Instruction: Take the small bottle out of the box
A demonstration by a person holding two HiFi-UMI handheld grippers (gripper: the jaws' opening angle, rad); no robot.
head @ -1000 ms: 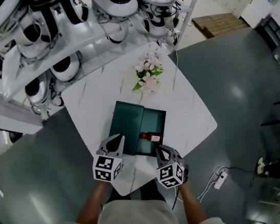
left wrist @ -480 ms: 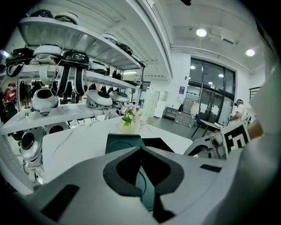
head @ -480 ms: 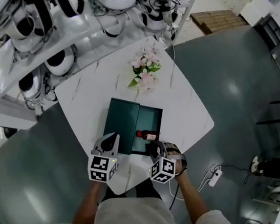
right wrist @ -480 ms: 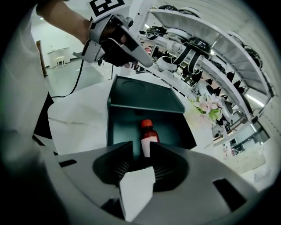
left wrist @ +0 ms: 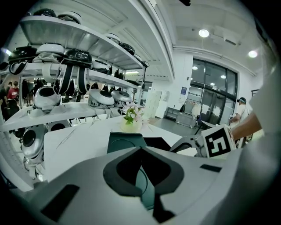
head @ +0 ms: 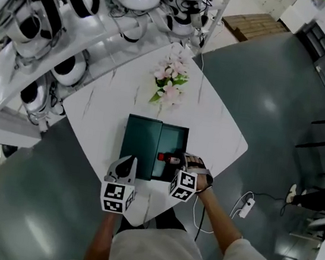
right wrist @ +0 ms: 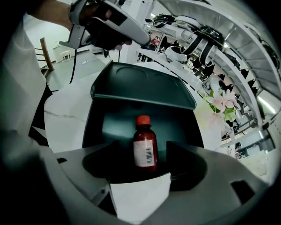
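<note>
A dark green box (head: 149, 135) lies open on the white table, its lid folded out to the left. The small brown bottle (head: 169, 157) with a red cap lies on its side in the box's tray. In the right gripper view the bottle (right wrist: 145, 147) sits between the two spread fingers of my right gripper (right wrist: 142, 163), and the pads do not touch it. Those jaws have just been opening. My right gripper (head: 180, 166) points steeply down at the tray's near edge. My left gripper (head: 125, 164) hovers at the lid's near edge, jaws together and empty.
A pot of pink flowers (head: 170, 84) stands at the table's far side beyond the box. Shelves of white helmets (head: 76, 18) run along the left and back. A power strip (head: 245, 205) lies on the floor at the right. The table's near corner (head: 142, 210) is close to the person.
My right gripper has dropped and rolled toward the bottle, and its jaws have gone from shut to wide open around it. The left gripper has stayed put.
</note>
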